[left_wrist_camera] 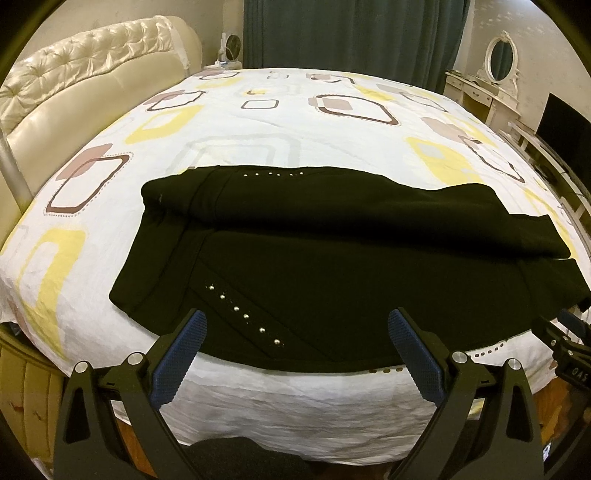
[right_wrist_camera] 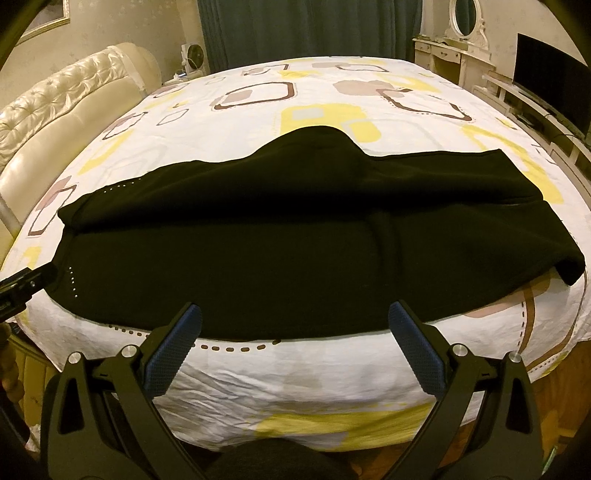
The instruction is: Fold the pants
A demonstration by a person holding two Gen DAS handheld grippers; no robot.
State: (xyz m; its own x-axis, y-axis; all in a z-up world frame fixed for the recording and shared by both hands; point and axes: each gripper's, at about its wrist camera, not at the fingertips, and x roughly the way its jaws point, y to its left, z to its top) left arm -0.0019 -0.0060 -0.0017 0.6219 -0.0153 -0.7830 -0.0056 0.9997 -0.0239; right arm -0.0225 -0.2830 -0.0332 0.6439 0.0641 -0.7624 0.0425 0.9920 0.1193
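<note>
Black pants (left_wrist_camera: 314,266) with rows of silver studs lie across the near side of the bed, one leg folded over the other. They also show in the right wrist view (right_wrist_camera: 277,243), with a hump at the far edge. My left gripper (left_wrist_camera: 295,325) is open and empty, just above the pants' near edge by the stud row. My right gripper (right_wrist_camera: 295,317) is open and empty at the near edge of the pants further right. The right gripper's body shows at the right edge of the left wrist view (left_wrist_camera: 569,343). The left gripper's body shows at the left edge of the right wrist view (right_wrist_camera: 22,284).
The bed (left_wrist_camera: 258,122) has a white sheet with yellow and brown squares and a cream tufted headboard (left_wrist_camera: 74,85) on the left. A white dresser with an oval mirror (left_wrist_camera: 498,62) and a dark TV (right_wrist_camera: 550,88) stand on the right. Green curtains (left_wrist_camera: 351,33) hang behind.
</note>
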